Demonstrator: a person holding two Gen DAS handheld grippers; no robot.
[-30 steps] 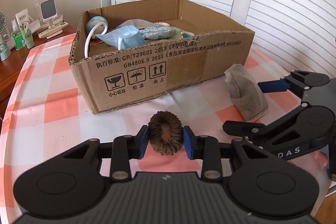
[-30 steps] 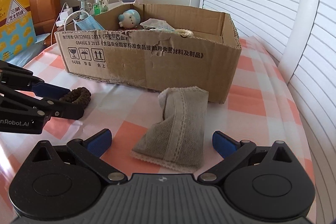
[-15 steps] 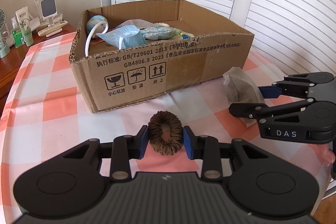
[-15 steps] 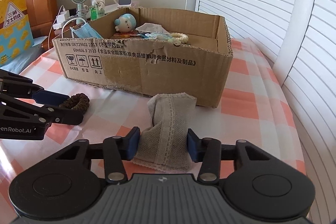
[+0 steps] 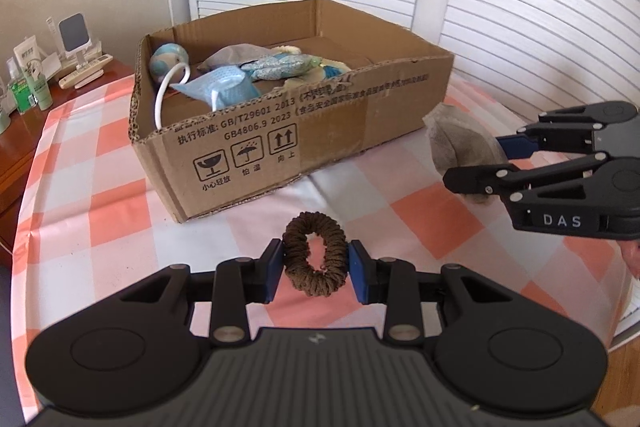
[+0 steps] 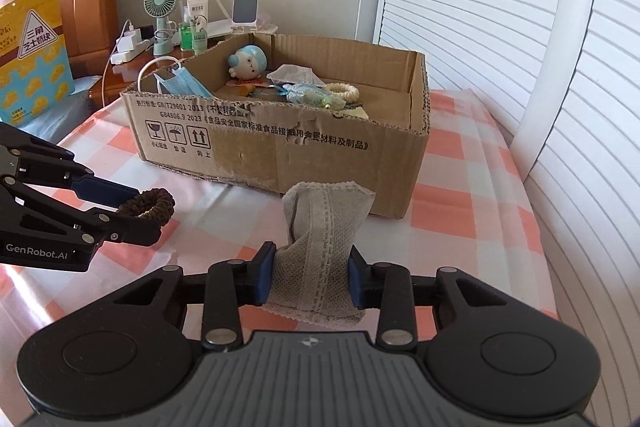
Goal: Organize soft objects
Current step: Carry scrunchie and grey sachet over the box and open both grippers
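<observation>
My left gripper is shut on a brown knitted hair scrunchie and holds it above the checked tablecloth, in front of the cardboard box. My right gripper is shut on a folded grey-beige cloth and holds it lifted near the box's front right corner. The box holds a blue face mask, a round blue-headed toy, a beige ring and other soft items. In the right wrist view the left gripper with the scrunchie is at left.
A wooden bedside table behind the box carries a small fan, bottles, a charger and a phone stand. A yellow snack bag leans at far left. White louvred shutters run along the right.
My right gripper has closed on the grey cloth and lifted it off the table. My left gripper has risen with the scrunchie, so the box interior shows more.
</observation>
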